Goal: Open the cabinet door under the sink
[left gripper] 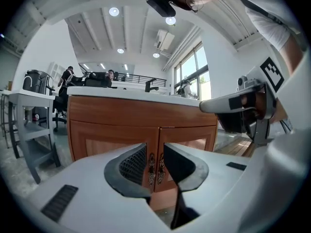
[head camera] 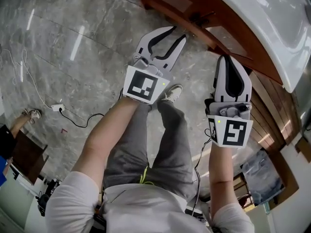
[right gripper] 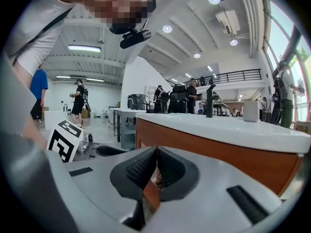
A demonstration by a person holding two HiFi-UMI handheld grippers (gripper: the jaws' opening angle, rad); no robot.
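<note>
The brown wooden cabinet (left gripper: pixel 121 118) stands under a white sink top (head camera: pixel 272 28), and both doors look closed. Two ornate metal handles (left gripper: pixel 155 168) sit side by side at the middle seam. My left gripper (left gripper: pixel 155 147) is open and faces those handles from a short distance, with nothing between its pads. In the head view the left gripper (head camera: pixel 178 33) hovers in front of the cabinet front (head camera: pixel 194 13). My right gripper (head camera: pixel 226 58) is shut and empty, held beside the left one near the cabinet. Its closed jaws (right gripper: pixel 156 149) point along the cabinet's side under the white top (right gripper: pixel 233 130).
A white power strip (head camera: pixel 58 108) with a black cable lies on the grey marble floor at left. The person's legs and shoe (head camera: pixel 171 92) are below the grippers. A grey shelf unit (left gripper: pixel 29 125) stands left of the cabinet. A faucet (left gripper: pixel 150 85) rises from the sink top.
</note>
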